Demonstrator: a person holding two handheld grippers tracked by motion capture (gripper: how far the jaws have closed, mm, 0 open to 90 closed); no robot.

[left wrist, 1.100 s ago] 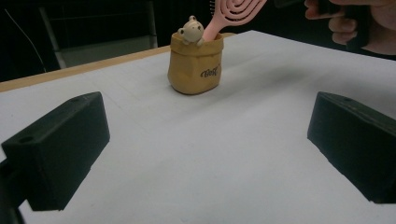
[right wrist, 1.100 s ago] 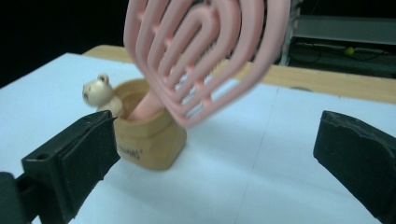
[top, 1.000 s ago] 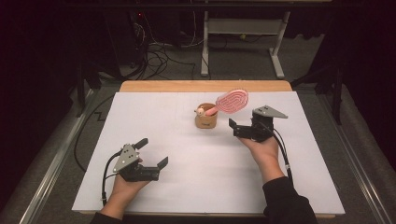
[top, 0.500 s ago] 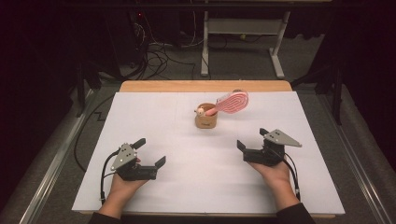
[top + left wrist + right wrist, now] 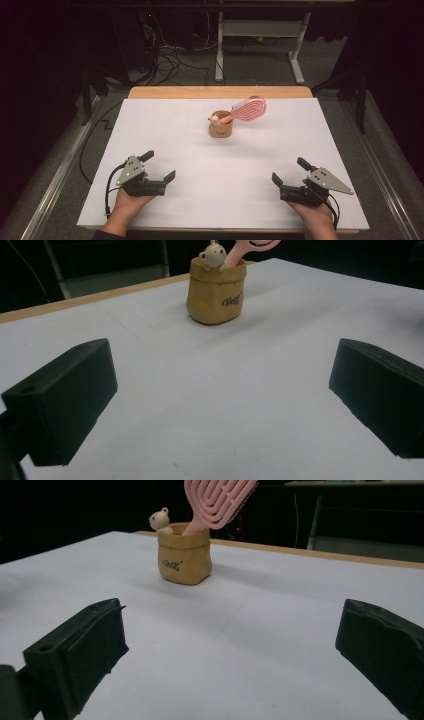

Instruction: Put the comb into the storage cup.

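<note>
Pink plastic hairbrush [image 5: 246,110] stands handle-down in a small tan bag-shaped holder [image 5: 220,128] with a tiny bear figure [image 5: 212,254] at its rim, on the far middle of the white desk [image 5: 220,195]. Its oval head leans out to the right. Left gripper [image 5: 159,167] and right gripper [image 5: 288,172] rest near the front edge, well apart, both released with jaws spread wide and holding nothing.

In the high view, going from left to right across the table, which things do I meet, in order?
left gripper → tan pouch-shaped holder → pink hairbrush head → right gripper
</note>
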